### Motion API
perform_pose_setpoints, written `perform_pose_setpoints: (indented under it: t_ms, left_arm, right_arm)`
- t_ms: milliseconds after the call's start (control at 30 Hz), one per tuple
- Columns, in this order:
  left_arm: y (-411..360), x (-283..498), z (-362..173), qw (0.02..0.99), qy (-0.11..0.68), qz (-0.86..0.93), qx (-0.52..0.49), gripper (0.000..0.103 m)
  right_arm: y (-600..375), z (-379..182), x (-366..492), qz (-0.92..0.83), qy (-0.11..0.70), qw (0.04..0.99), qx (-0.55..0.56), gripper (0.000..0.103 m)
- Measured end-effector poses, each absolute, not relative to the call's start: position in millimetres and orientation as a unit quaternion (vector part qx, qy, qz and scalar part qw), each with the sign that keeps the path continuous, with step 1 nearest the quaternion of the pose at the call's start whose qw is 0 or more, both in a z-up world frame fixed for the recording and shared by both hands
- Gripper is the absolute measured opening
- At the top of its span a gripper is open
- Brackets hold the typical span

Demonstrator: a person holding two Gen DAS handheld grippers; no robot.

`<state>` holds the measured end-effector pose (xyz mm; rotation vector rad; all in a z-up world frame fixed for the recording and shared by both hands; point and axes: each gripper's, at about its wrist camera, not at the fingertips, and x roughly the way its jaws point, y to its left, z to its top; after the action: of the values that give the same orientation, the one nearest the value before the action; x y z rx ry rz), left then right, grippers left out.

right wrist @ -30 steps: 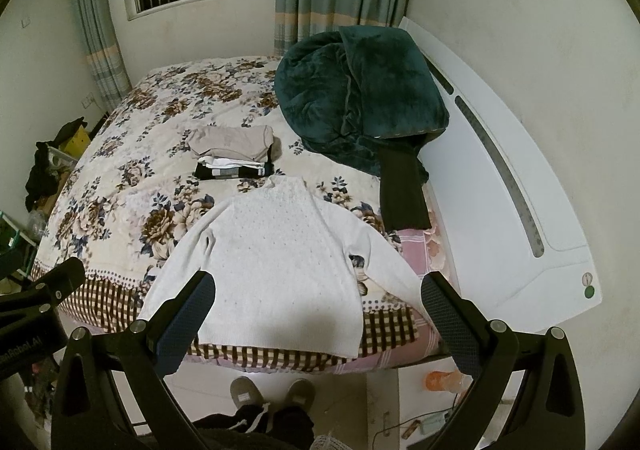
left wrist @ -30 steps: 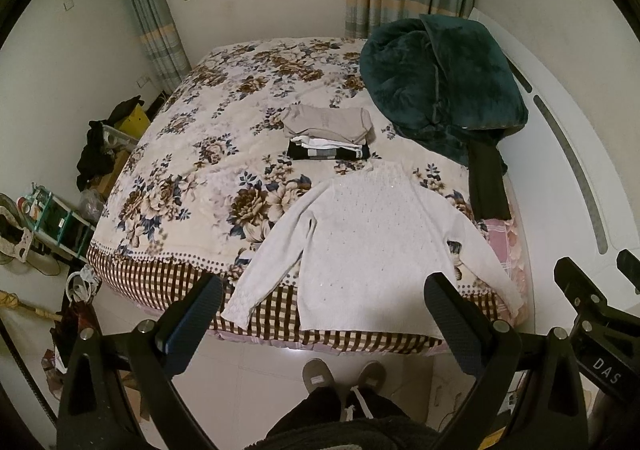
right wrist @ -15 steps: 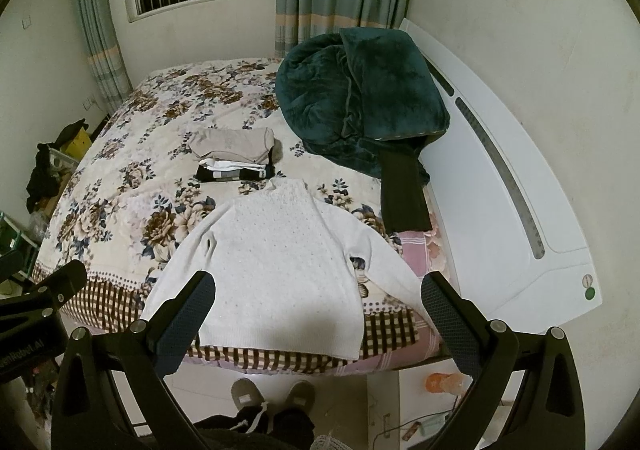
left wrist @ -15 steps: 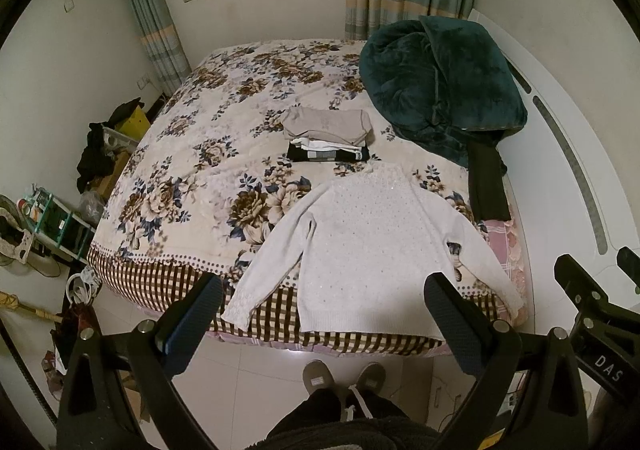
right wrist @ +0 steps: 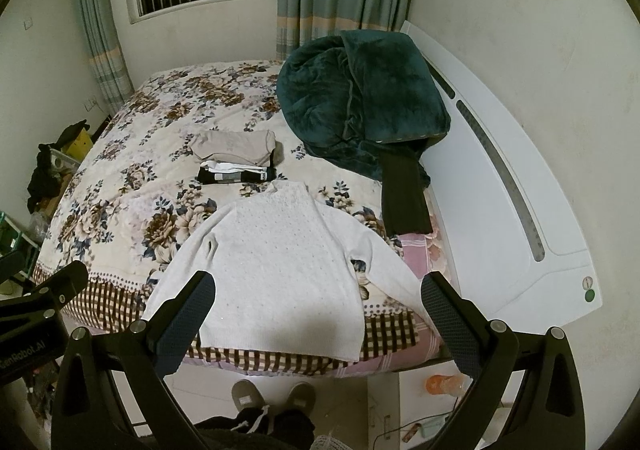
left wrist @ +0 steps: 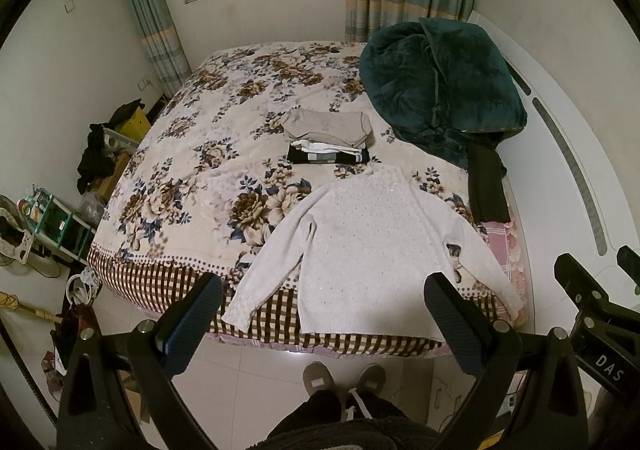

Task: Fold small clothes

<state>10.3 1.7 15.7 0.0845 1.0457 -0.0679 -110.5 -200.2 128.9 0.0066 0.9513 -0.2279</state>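
Observation:
A white knit sweater (left wrist: 372, 246) lies flat on the bed's near edge, sleeves spread, hem toward me; it also shows in the right wrist view (right wrist: 280, 262). Behind it sits a stack of folded clothes (left wrist: 328, 134), beige on top, black at the bottom, also in the right wrist view (right wrist: 236, 158). My left gripper (left wrist: 322, 314) is open and empty, held above the floor in front of the sweater's hem. My right gripper (right wrist: 318, 310) is open and empty, over the hem.
The bed has a floral cover (left wrist: 208, 154) and a white headboard (right wrist: 500, 190) on the right. A dark green blanket (left wrist: 440, 82) and a black garment (left wrist: 488, 186) lie at the right. Clutter and a shelf (left wrist: 52, 218) stand on the left. My feet (left wrist: 344, 378) are on the tiled floor.
Both views have shifted slightly closer to the bed. The sweater and the stack have not moved, and both grippers stay open.

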Motion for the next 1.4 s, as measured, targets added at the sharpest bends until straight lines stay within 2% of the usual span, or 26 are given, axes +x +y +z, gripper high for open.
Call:
perform_pose_setpoints:
  t_ms: [500, 600, 700, 833, 967, 1000, 1133, 1233, 1400]
  left_arm:
    - [-9.3, 34.4, 18.0, 0.860, 0.507, -0.040, 0.042, 0.103]
    - [-12.1, 44.9, 4.9, 0.864, 0.499, -0.043, 0.054, 0.103]
    - [-14.1, 66.2, -17.4, 0.869, 0.490, -0.031, 0.065, 0.103]
    - [-17.2, 101.0, -65.6, 0.871, 0.486, -0.021, 0.062, 0.103]
    - [-46.5, 146.5, -137.0, 0.858, 0.507, -0.004, 0.080, 0.103]
    - [-53.1, 154.2, -153.0, 0.852, 0.516, 0.000, 0.088, 0.103]
    - [-90.6, 188.4, -233.5, 0.822, 0.555, 0.024, 0.124, 0.103]
    - [-113.8, 212.0, -295.9, 0.798, 0.585, 0.046, 0.139, 0.103]
    - [-133.6, 237.3, -382.8, 0.761, 0.631, 0.060, 0.138, 0.103]
  right_arm:
    - [-199.7, 138.6, -95.5, -0.116, 0.465, 0.877, 0.009, 0.103]
    - [-206.6, 128.2, -84.2, -0.118, 0.476, 0.871, 0.030, 0.103]
    - [-225.8, 91.8, -64.4, -0.129, 0.493, 0.856, 0.087, 0.103]
    - [-285.8, 25.6, -49.7, -0.194, 0.503, 0.828, 0.152, 0.103]
    - [-378.2, -66.7, -47.2, -0.301, 0.512, 0.775, 0.217, 0.103]
    - [-405.6, -97.4, -47.2, -0.328, 0.521, 0.751, 0.237, 0.101]
    - [-501.1, -219.5, -53.3, -0.388, 0.541, 0.668, 0.332, 0.079]
    - [-564.8, -304.8, -62.7, -0.417, 0.534, 0.608, 0.413, 0.078]
    - [-633.8, -412.2, -87.7, -0.476, 0.475, 0.519, 0.528, 0.078]
